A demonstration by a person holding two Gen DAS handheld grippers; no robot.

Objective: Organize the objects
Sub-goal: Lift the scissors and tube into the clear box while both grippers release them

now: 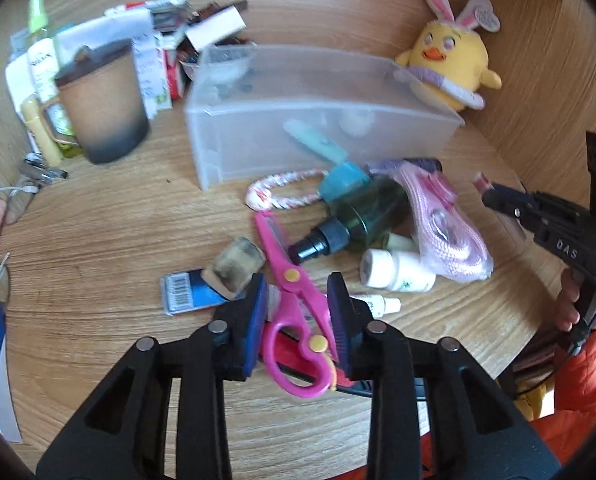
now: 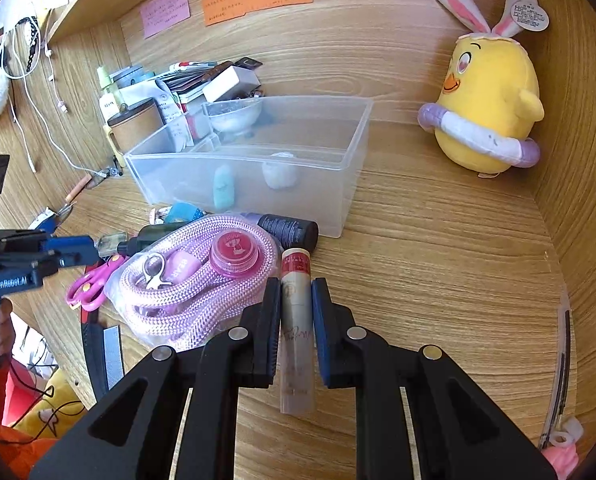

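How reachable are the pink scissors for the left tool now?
Probably yes: the pink scissors lie uncovered, framed between the left tool's open jaws. The glass bottle beside one finger might get nudged.

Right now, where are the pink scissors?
In the left wrist view, the pink scissors lie on the desk between the left gripper's jaws, beside the dark green bottle.

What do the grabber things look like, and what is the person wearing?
Each hand-held gripper is black plastic with two long fingers, blue ribbed pads and round silver bolts at the joints. The left hand-held gripper carries white lettering reading GenRobot.AI on its side; the right hand-held gripper shows the letters DAS. The person's sleeve is bright orange and puffy.
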